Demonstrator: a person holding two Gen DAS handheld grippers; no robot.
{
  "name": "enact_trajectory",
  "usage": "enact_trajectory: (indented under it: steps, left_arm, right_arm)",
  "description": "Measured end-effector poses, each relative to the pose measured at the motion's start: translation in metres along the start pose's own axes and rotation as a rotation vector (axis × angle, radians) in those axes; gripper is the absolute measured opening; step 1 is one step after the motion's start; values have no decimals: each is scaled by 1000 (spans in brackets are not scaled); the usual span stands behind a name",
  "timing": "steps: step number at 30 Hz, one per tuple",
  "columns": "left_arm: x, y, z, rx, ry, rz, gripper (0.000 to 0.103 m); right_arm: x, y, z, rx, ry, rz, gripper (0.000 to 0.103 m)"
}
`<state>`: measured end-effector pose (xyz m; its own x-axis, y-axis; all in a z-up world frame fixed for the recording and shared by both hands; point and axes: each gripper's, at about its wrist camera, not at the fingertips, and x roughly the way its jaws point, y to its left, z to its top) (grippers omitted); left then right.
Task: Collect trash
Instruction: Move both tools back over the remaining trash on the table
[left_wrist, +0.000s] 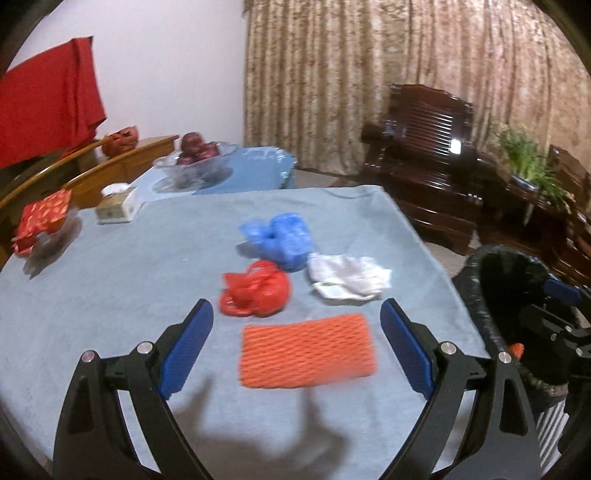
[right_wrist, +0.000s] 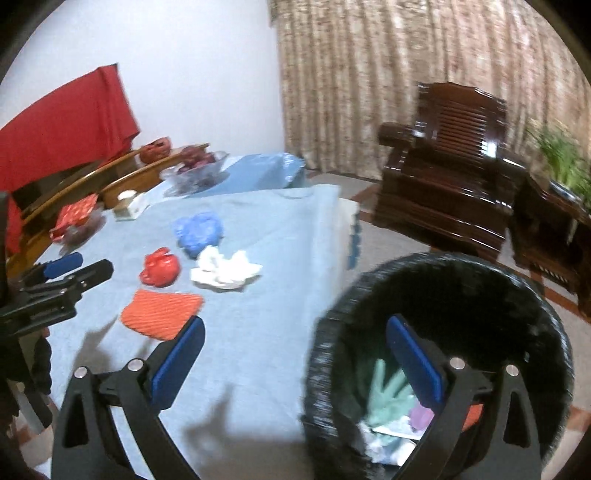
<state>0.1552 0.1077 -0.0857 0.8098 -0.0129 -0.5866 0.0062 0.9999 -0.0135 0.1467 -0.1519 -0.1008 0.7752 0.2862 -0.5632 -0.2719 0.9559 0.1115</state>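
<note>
Both my jaws gape, holding nothing: left gripper (left_wrist: 297, 317) over the orange foam net (left_wrist: 307, 356), red bag (left_wrist: 255, 288) at twelve o'clock; right gripper (right_wrist: 295, 332) above the bin (right_wrist: 439, 275).

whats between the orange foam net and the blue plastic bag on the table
The crumpled red plastic bag lies between the orange foam net and the blue plastic bag, nearly touching the blue one. The left wrist view shows it best.
</note>
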Motion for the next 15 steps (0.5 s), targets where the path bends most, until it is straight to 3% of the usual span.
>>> enact_trajectory:
  steps: [15]
  left_arm:
    - [21,43,-18,-44,52,72,89]
  right_arm:
    - [51,62,0,-91,48,115,96]
